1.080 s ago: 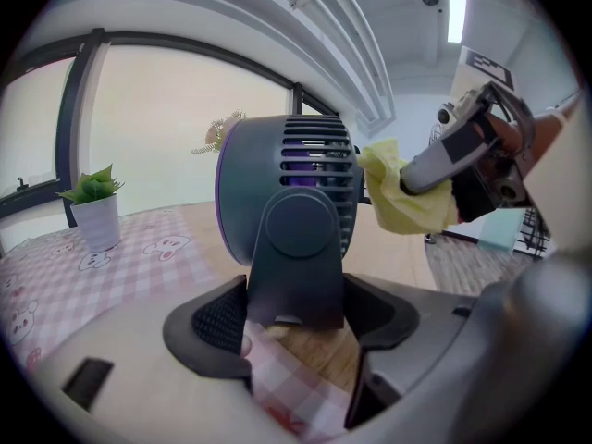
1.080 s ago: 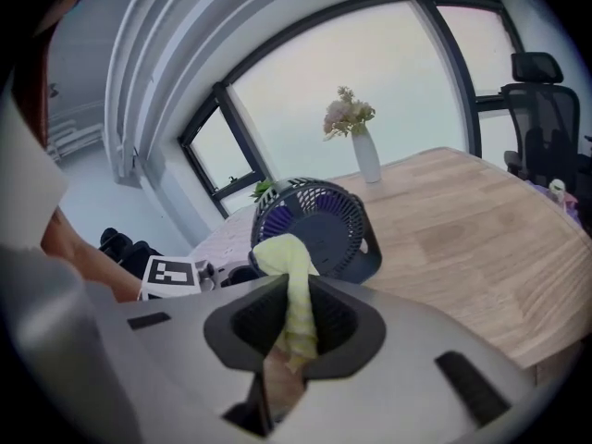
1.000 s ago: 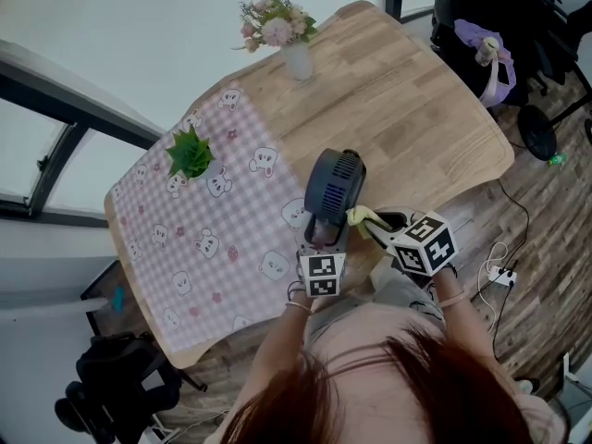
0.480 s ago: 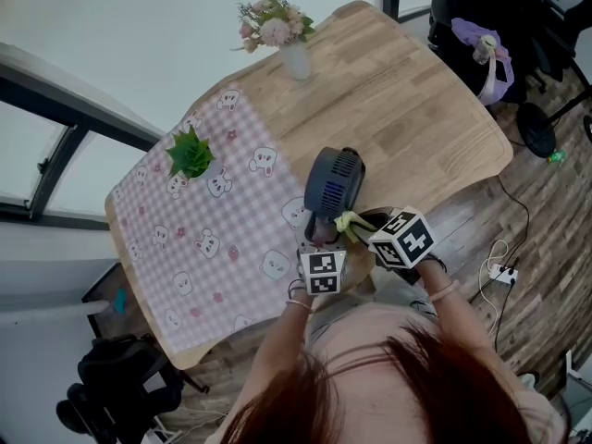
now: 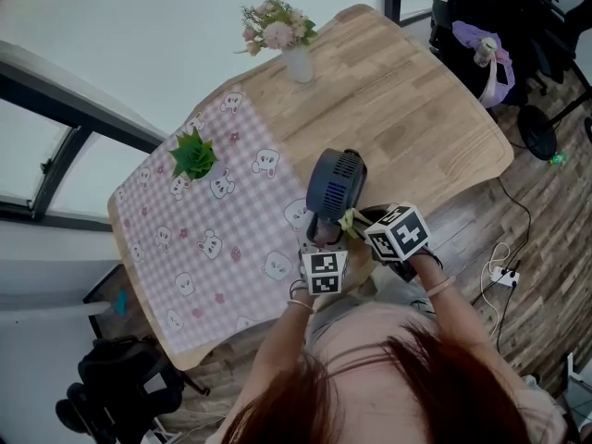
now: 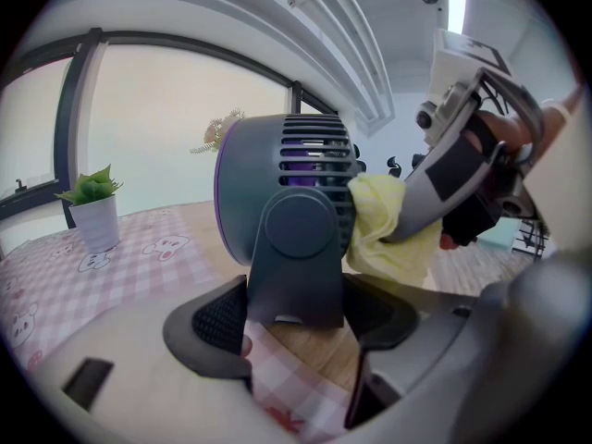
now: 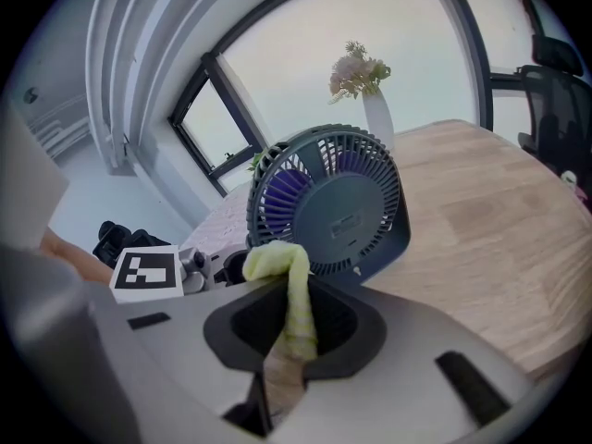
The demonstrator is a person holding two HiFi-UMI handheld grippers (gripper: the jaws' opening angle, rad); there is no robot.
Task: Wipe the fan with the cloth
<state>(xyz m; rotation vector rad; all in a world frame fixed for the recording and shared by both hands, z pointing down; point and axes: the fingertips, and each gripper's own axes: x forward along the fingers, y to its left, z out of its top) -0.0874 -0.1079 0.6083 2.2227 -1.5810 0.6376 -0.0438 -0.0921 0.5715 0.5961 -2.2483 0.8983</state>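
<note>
Fan (image 6: pixel 282 169) stand clamped in left claw (image 6: pixel 298 314); right claw (image 7: pixel 296 336) pinches cloth (image 7: pixel 277 259) against fan rim. Advice: firm clamp, light sweeping strokes, no tipping.

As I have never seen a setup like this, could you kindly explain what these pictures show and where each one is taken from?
There is no robot here: a person holds a two-fingered gripper in each hand. The top-down picture comes from a camera on the person's head. The other two come from cameras riding on the grippers, looking along their fingers. On the wooden table, partly covered by a pink checked tablecloth, stand a grey fan, a small potted plant and a vase of flowers. The left gripper grips the fan's stand. The right gripper pinches a yellow cloth and presses it against the fan's grille.
</note>
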